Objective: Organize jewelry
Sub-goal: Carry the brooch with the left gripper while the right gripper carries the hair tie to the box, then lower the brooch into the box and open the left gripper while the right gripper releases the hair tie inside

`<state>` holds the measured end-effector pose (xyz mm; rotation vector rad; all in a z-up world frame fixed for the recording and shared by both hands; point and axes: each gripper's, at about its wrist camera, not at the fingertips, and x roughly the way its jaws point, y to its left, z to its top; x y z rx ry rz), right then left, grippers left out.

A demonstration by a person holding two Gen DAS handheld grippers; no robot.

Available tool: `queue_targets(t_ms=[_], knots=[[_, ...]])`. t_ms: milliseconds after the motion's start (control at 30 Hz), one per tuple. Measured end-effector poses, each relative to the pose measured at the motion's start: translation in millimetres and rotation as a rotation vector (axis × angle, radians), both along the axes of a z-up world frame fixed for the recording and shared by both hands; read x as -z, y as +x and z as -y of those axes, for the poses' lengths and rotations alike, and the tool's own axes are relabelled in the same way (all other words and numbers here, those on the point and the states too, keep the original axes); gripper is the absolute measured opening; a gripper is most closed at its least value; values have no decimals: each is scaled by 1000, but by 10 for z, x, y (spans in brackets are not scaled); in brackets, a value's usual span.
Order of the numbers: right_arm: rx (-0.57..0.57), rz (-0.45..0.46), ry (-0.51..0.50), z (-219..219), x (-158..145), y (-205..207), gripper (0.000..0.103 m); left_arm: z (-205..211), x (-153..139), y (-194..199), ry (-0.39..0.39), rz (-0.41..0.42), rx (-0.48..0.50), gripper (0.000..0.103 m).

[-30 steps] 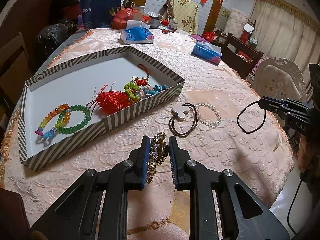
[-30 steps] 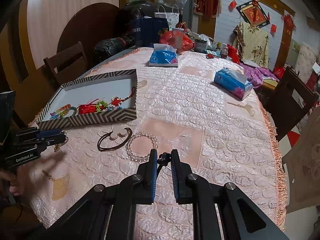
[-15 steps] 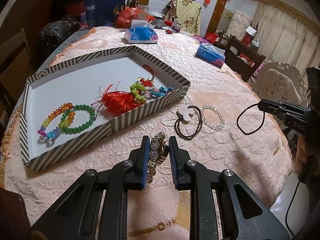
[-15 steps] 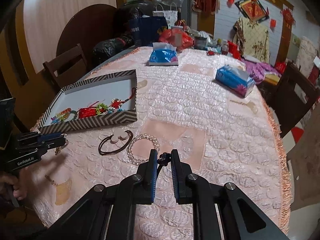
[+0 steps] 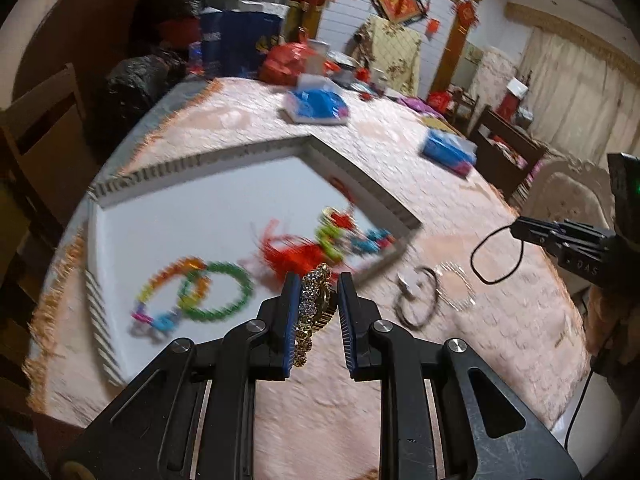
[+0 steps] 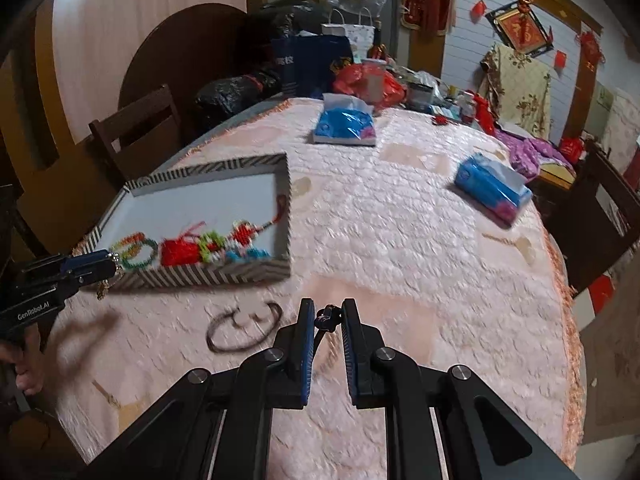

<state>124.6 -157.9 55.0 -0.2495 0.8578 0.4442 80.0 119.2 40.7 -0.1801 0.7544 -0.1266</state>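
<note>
The shallow striped-rim tray with a white floor has bare room across its far half; beads crowd its near side. The left gripper is clamped on a gold rhinestone bracelet, held above the tray's near rim. The right gripper pinches a thin black cord loop hanging over the pink quilted tablecloth, well right of the tray. A dark hair tie lies on the cloth between them. Blue tissue packs and dark wooden chairs stand beyond.
</note>
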Motion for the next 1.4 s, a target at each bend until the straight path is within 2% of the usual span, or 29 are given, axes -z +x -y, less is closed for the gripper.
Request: queue_targets(t_ms=[167,400,733,800,967,1133,1200,1267,1300,1333,1400], knots=[[-18,19,37,-269,-90,219,13,-300,28,146,17,-7,-55,18],[-68,28,64,-734,-117,444,13,-616,249,289,10,-50,-136,18],[-134,-68,151,-1375,192,656,13,-700,475,387,12,-98,-172,18],[-145,-88,161,-1421,270,672,13,-714,503,388,17,-103,-182,18],[-94,-155,103,-1380,583,848,13,-705,530,381,34,-113,-190,18],[-49,-209,105,-1237,710,915,13,-706,538,367,32,-127,-209,19],[-48,-225,123,-1196,707,918,13,-701,523,361,31,-126,-212,22],[-45,-219,121,-1163,678,901,13,-677,494,347,43,-120,-211,32],[-46,-216,123,-1149,670,892,19,-664,479,338,49,-117,-212,40],[-45,-213,128,-1125,646,880,30,-656,460,327,54,-111,-214,44],[-39,-192,131,-1092,588,848,39,-644,417,305,60,-105,-220,44]])
